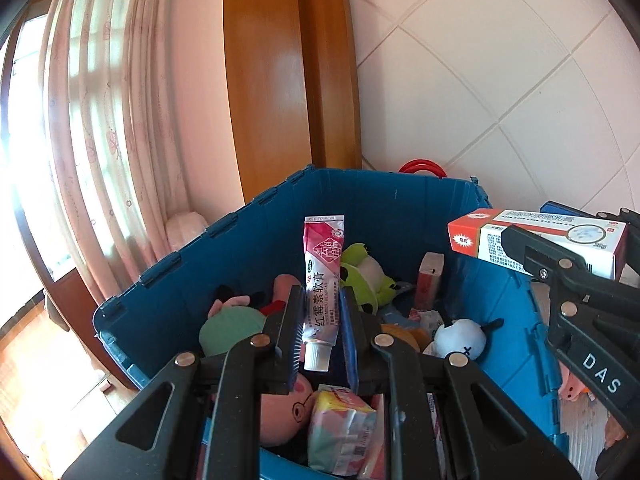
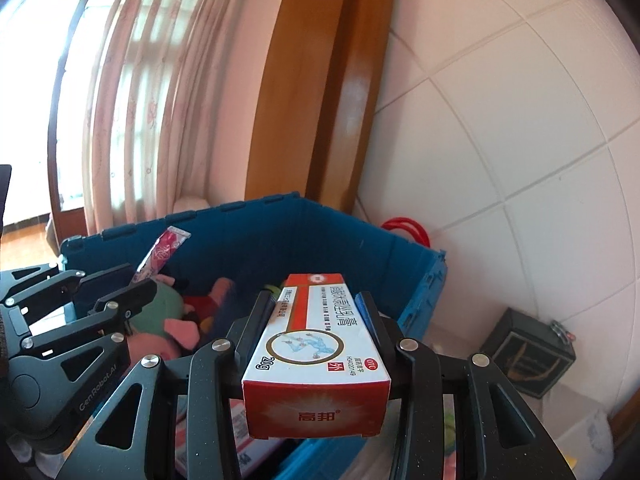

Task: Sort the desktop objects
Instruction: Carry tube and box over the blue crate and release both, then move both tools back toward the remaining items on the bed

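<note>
Left wrist view, and the left gripper has its blue-padded fingers pinched nearly together on a slim ointment tube, red and white, standing upright with its white cap at the bottom and the crimped end pointing up. It hangs over the open blue crate, which is already crowded: a green frog plush, a white round plush with a black cross on it, a pink pig-faced plush wearing glasses (right under the gripper), and a soft tissue pack beside it. A small reddish box leans near the crate's far right wall.

Over on the right edge of that same view comes the right gripper, carrying a red-and-white medicine carton above the crate's right rim.

From the right wrist camera the hold is clear: the right gripper has its jaws partly apart, clamped on the long sides of the carton, which lies lengthwise between them, red end flap facing the lens. The carton sits above the near right part of the crate. The left gripper shows at the left, tube tilted over the plush pile.

Behind the crate stand a pale curtain, a wooden door frame and a white tiled wall; a red handle peeks over the back rim, and a dark box sits on the floor to the right.
</note>
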Motion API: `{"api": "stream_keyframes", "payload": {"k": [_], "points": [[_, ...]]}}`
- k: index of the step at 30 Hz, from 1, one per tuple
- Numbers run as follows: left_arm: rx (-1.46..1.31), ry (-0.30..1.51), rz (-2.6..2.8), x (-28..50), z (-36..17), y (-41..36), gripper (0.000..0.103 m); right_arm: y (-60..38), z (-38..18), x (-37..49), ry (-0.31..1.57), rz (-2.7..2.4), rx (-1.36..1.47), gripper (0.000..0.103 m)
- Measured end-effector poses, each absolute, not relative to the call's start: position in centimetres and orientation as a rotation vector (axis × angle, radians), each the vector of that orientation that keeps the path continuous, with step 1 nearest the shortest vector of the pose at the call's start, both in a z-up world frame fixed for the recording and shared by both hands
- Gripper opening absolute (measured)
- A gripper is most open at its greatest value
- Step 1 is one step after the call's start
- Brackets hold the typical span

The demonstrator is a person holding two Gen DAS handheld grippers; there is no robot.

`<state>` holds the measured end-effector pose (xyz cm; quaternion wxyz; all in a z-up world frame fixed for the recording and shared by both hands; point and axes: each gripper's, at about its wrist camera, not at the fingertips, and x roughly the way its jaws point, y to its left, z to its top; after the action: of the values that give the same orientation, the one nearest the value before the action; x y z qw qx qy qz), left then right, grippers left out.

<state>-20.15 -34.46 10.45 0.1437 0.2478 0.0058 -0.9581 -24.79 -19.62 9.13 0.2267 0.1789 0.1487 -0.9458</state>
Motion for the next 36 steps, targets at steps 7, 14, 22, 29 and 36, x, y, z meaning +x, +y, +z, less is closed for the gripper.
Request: {"api": "stream_keyframes", "payload": {"k": [7,14,22,29,36], "points": [[0.776,0.062,-2.767,-21.6,9.7,-35.6,0.026,-22.3,7.6,-26.5,0.483,-2.626,0.606,0.041],[0.73,0.059,-2.782,-21.0,9.2,-36.1,0.063,-22.0,6.9,-26.3,0.516,-2.692,0.588,0.073],[0.697,0.088,-2.791,-19.5,9.2,-36.7,0.067,-20.3,8.1,-23.2,0.465,-2.754,0.451,0.103],[0.586,0.112,-2.855,-17.1,10.3,-35.6,0.072,-17.8,8.5,-19.8,0.424,-2.829,0.323,0.103],[0.542,0.095,-2.959,-16.2,11.7,-32.2,0.082,-12.8,8.0,-18.0,0.321,-2.906,0.35,0.103]]}}
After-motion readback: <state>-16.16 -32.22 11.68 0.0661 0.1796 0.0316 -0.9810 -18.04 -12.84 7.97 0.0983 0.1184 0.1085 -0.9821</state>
